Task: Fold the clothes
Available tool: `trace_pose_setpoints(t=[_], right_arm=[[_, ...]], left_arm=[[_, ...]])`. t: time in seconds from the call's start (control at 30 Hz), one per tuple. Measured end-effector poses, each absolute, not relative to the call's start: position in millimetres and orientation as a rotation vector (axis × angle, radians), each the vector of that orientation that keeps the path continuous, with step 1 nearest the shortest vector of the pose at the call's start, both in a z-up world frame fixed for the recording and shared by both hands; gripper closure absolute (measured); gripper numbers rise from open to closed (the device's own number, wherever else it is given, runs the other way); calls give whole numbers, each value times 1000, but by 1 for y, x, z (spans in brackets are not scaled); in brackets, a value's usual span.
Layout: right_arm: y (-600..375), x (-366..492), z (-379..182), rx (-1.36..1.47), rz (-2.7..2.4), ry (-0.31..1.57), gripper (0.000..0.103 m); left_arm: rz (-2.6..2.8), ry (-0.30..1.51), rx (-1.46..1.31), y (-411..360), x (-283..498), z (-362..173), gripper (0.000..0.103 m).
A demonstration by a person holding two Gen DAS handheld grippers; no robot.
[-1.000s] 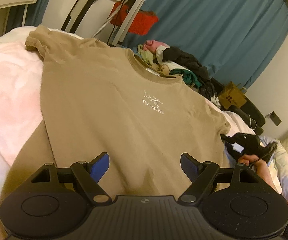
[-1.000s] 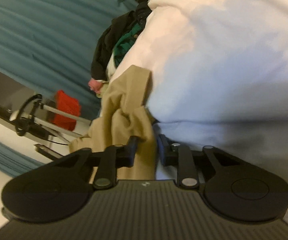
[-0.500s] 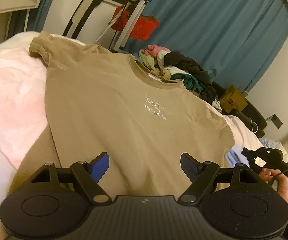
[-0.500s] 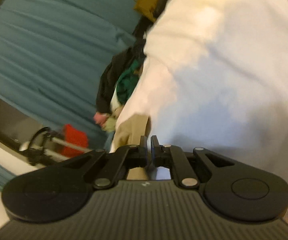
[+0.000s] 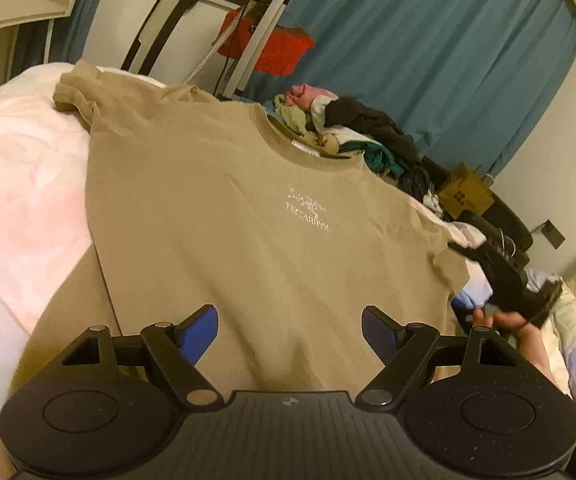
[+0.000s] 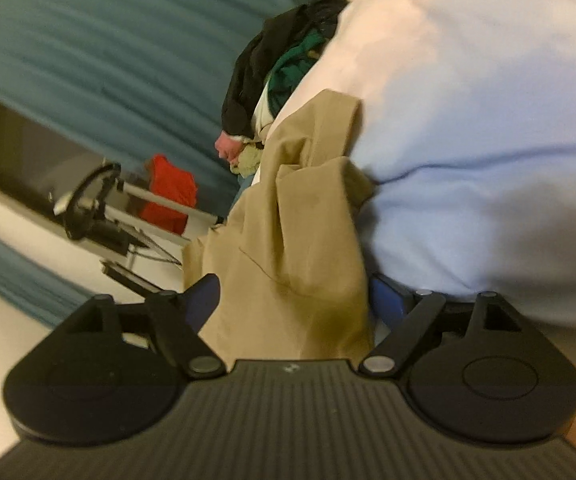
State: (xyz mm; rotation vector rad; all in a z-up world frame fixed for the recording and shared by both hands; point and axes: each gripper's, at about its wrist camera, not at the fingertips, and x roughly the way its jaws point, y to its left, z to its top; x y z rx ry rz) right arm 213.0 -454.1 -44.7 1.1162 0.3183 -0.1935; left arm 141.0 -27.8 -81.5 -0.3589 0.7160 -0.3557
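Note:
A tan T-shirt (image 5: pixel 228 216) lies spread front-up on the bed, with white print on the chest and its collar toward the far side. My left gripper (image 5: pixel 290 330) hovers open over the hem, nothing between its blue pads (image 5: pixel 200 330). At the shirt's right sleeve (image 5: pixel 448 264), a hand holds my right gripper (image 5: pixel 504 280). In the right wrist view that gripper (image 6: pixel 294 302) stands open, with the bunched tan sleeve (image 6: pixel 300 220) lying between its wide-apart fingers.
The shirt rests on a white and pink duvet (image 5: pixel 20 168). A heap of dark, green and pink clothes (image 5: pixel 368 136) sits past the collar. Behind stand a metal rack with a red item (image 5: pixel 272 44), blue curtains (image 5: pixel 428 40) and a cardboard box (image 5: pixel 464 196).
My right gripper went from shut to wide open and now has the bunched sleeve between its fingers. The left gripper stayed open over the hem, shifting only slightly.

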Motion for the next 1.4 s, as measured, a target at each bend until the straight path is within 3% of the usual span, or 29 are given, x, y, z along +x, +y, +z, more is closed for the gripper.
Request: trace_pose_setpoints(t=[0.13,0.2,0.27,0.37,0.73,0.9,0.93,0.97,1.03,1.4], right_arm=[[-464,219,-52,1134,-130,245,23],[-469,221,-57,1177,-92,215,45],[-472,228,-60,1205,-67,227,88],[-473,227,-54,1186,-77,187,93],[-506,119,-9,1173,-315,-61,93],[-505,105,-17,1256,-331,44,87],[-503,107,-22,1284,-318,81,72],[-499,111,-26,1305,-306,120,42],[-488,119,-31,1294,-301,174,15],[-476,203,-48,1070,-267,284,18]], left_arm=[[-365,740,-367,-31,149,-89,22],[-366,749,-368,-33,152,-91,22],[-366,745,-359,-34,152,-92,22],[-359,744,-362,-32,151,-93,22],[-328,722,-380,-27,149,-80,22],[-334,712,-373,-27,143,-74,22],[-336,712,-368,-28,143,-74,22],[-338,712,-363,-28,143,-74,22],[-338,715,-353,-29,143,-75,22],[-336,738,-330,-32,149,-84,22]])
